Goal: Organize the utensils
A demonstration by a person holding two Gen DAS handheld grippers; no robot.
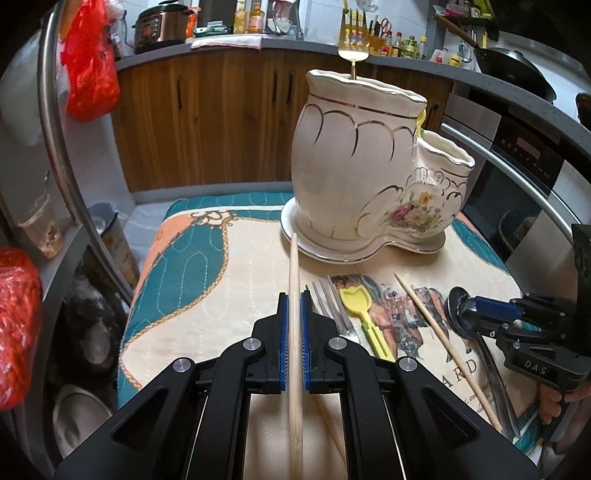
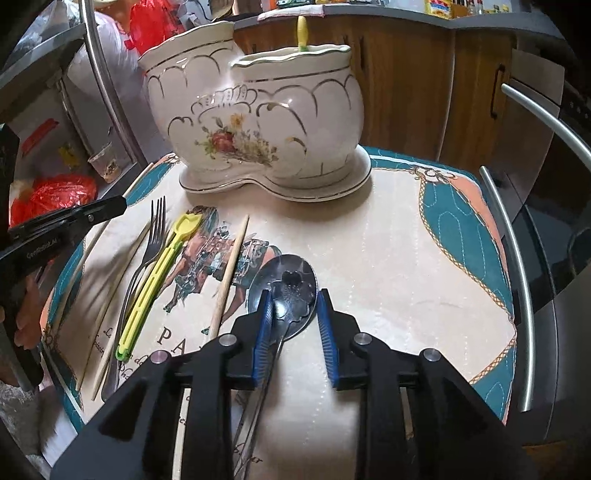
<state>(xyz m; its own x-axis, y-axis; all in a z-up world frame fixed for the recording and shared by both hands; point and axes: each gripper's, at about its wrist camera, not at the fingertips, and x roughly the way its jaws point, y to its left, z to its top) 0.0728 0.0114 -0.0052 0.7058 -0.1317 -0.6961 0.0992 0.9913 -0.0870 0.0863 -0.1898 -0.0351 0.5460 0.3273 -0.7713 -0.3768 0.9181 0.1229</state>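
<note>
Clamping a pale wooden chopstick (image 1: 295, 332) between its blue pads, the left gripper (image 1: 294, 295) holds the stick lengthwise along its fingers, tip pointing toward the cream two-compartment ceramic utensil holder with gold trim and a floral decal (image 1: 354, 177). The tip ends just short of the holder's base rim.

The right gripper (image 2: 293, 295) stands parted, its blue pads on either side of the bowl of a polished steel spoon (image 2: 286, 291). The left pad touches or nearly touches the bowl; the right pad is apart from it. The spoon lies flat on the quilted cream, teal and peach table mat (image 2: 388, 240), in front of the holder, handle running back under the gripper.

Remaining utensils lie on the mat in front of the holder. Reading leftward from the spoon in the right wrist view: a second wooden chopstick (image 2: 231, 273), a yellow plastic spatula-shaped utensil (image 2: 159, 280), a steel fork (image 2: 147, 254).

View differences:
- The left wrist view alone shows a pale spoon-shaped utensil on a thin stem (image 1: 352, 48) rising from the holder's taller compartment.
- The right wrist view alone shows a yellow handle (image 2: 302, 31) projecting above the holder's rim; which compartment it occupies cannot be determined.
- Each view shows the opposite gripper at its frame edge.
</note>
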